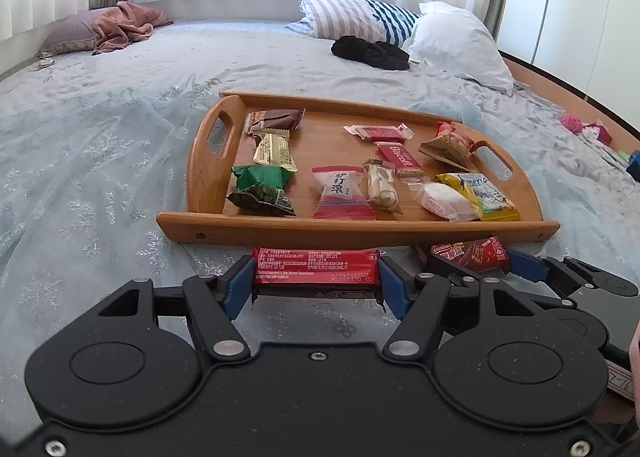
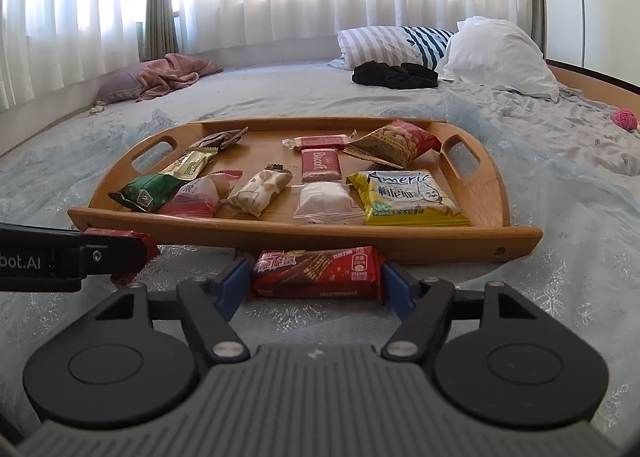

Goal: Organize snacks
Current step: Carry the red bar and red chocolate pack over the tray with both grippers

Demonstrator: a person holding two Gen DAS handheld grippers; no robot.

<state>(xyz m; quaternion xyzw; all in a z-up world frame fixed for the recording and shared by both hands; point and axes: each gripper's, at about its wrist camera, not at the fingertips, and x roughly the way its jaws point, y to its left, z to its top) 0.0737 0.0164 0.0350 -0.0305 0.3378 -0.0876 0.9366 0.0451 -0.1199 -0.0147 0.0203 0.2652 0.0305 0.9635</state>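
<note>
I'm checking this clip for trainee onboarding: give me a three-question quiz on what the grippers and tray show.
1. True or false: the left gripper is shut on a red snack bar.
2. What does the right gripper hold? A) green pea packet B) red wafer bar C) nothing
3. Fill in: the yellow packet lies at the near right of the wooden ____.

Key: 1 true; 2 B; 3 tray.
</note>
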